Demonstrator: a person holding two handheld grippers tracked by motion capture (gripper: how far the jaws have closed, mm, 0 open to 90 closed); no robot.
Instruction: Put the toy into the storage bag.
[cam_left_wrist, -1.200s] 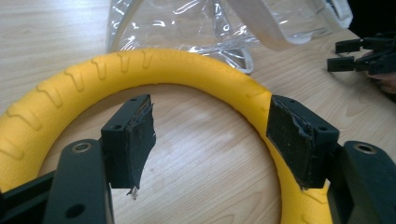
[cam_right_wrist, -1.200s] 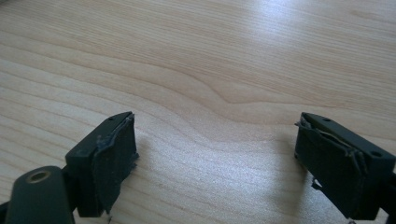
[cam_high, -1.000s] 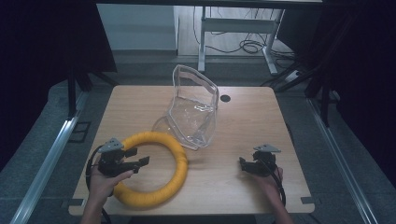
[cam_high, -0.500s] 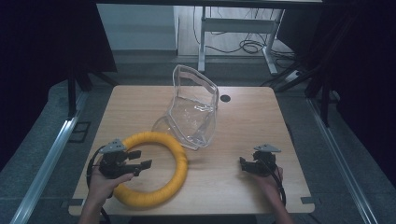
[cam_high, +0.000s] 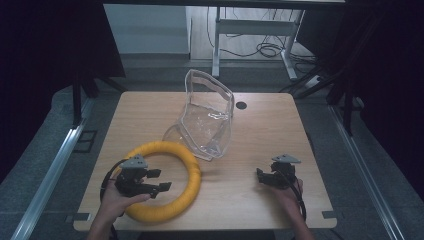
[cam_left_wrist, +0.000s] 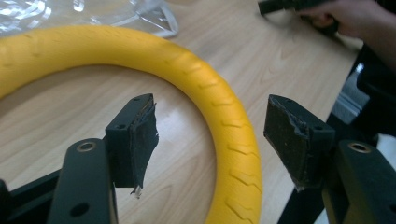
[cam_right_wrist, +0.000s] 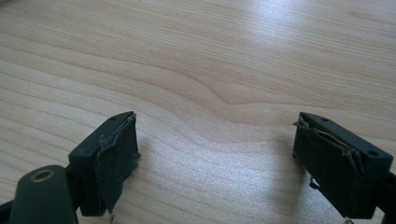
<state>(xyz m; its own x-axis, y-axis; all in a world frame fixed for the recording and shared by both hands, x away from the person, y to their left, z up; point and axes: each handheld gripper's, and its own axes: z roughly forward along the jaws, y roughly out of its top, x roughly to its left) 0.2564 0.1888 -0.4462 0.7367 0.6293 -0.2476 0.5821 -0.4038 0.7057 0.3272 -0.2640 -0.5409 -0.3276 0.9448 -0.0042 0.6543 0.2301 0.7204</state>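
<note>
Lying flat at the table's (cam_high: 150, 107) front left, the yellow ring (cam_high: 187, 162) has the left claw (cam_high: 161, 180) over it, jaws apart and just opening wider, its band passing between them untouched. Just beyond it slumps a clear plastic bag (cam_high: 210, 117), touching the rim — pale wood grain, dark room, ridged matte foam. Right claw (cam_high: 260, 175) gapes over bare wood.
</note>
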